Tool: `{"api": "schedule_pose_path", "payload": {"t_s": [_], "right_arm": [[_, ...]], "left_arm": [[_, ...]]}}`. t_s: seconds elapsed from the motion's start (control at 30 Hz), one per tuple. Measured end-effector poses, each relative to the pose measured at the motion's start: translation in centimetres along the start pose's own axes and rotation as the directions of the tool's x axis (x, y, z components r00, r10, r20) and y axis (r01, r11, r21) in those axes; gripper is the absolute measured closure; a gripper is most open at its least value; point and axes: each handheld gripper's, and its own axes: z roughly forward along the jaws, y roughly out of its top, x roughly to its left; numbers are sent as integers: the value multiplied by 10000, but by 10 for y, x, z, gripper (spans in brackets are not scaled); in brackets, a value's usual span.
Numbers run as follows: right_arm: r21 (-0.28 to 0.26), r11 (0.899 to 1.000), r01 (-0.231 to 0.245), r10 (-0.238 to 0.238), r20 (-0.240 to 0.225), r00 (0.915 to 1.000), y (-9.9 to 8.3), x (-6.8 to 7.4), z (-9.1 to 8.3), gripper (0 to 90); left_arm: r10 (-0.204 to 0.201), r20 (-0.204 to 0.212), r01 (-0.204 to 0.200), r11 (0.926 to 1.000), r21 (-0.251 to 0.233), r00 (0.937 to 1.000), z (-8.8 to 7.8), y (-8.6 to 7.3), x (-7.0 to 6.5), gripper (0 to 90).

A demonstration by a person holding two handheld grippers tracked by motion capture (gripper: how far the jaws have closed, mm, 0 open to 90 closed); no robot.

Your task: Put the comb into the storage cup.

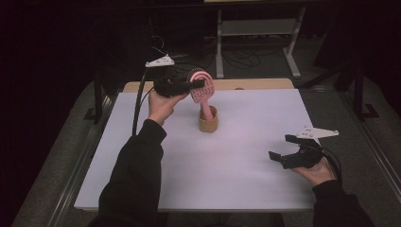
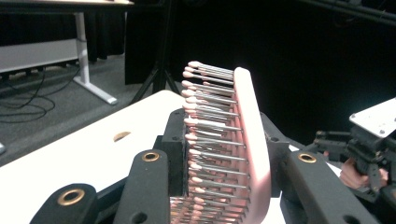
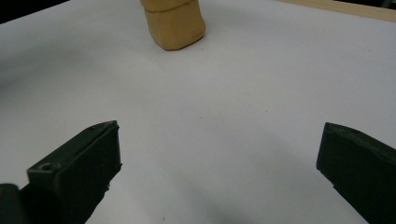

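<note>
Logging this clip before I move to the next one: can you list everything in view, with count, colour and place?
Pink plastic paddle hairbrush: one, pink, handle down in the cup, head clamped in the left tool.
Tan round cup: one, tan, upright, far centre of the table.
White tabletop: one, white, wooden edge at the far side.
White-framed desk: one, background floor.
Left tool: black, shut on the brush head.
Right tool: black, open, near right of table.

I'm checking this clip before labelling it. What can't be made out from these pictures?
- Hairbrush handle's lower end: high view, hidden inside the tan cup.
- Cup's top: right gripper view, cut off by the upper edge.
- Brush's lower bristles: left gripper view, cut off by the bottom edge between the left claw jaws.
- Right claw detail: high view, dark.
</note>
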Motion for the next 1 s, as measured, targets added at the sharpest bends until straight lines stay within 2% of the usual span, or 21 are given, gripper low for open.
{"api": "schedule_pose_path", "payload": {"t_s": [0.37,0.57,0.83,1.0], "right_arm": [[-104,9998,-167,166,-87,9998,0,-1,-3,0],[-175,9997,-184,183,-50,9998,-2,-1,-4,0],[-353,9987,-380,377,-87,9992,-3,-4,-7,0],[-304,9988,-379,376,-113,9992,-3,-3,-6,0]], "left_arm": [[-161,-39,160,9998,-76,9999,7,-9,2,642],[-536,44,537,9976,-427,9986,7,-17,7,642],[-750,-8,749,9965,-370,9972,9,-27,12,641],[-1027,67,1029,9927,-625,9947,8,-38,15,640]]}}
